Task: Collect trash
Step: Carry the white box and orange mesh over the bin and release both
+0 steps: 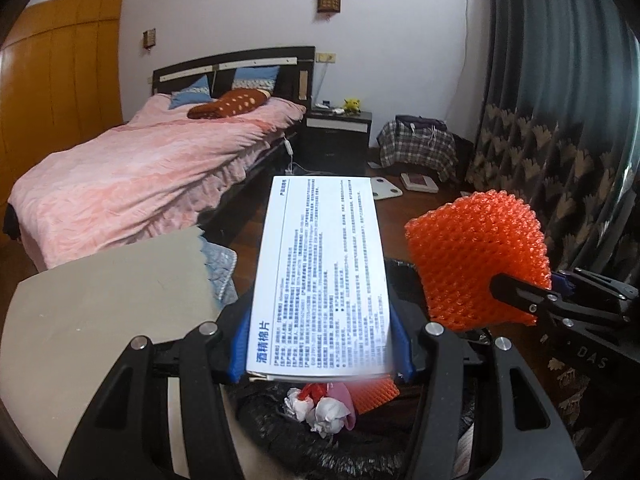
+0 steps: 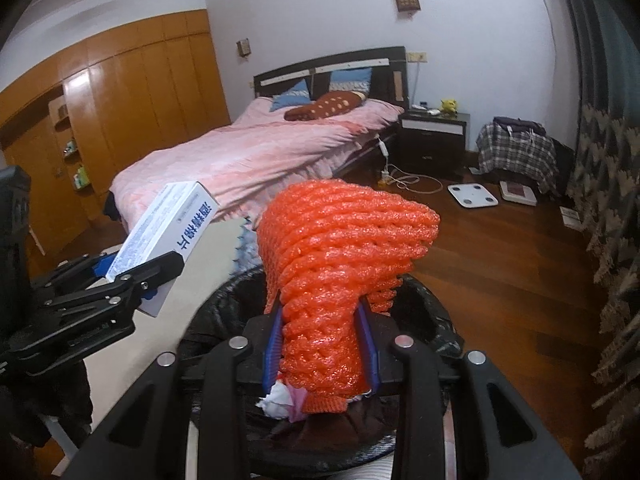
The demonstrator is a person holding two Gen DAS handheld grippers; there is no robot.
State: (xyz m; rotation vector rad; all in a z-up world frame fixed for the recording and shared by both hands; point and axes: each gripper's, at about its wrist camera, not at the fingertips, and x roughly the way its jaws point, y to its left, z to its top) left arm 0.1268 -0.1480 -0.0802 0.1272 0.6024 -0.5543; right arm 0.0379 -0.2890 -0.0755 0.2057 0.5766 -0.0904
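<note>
In the left wrist view, the left claw (image 1: 320, 354) at lower centre clamps a white printed box (image 1: 320, 276) between its blue pads, the box stretching up toward the middle of the frame. Below it, at the bottom centre, crumpled tissues (image 1: 320, 408) lie in a bin lined with a black bag (image 1: 280, 452). At the right, the right claw (image 1: 516, 294) grips an orange foam net (image 1: 476, 256). A pink bed (image 1: 132, 184) fills the upper left. In the right wrist view, the right claw (image 2: 320, 344) at lower centre is closed on the orange foam net (image 2: 340, 264), which bulges upward above the black-lined bin (image 2: 432, 320). At the left edge, the left claw (image 2: 150, 280) holds the white box (image 2: 168, 236), tilted. The pink bed (image 2: 260, 148) lies in the middle distance.
</note>
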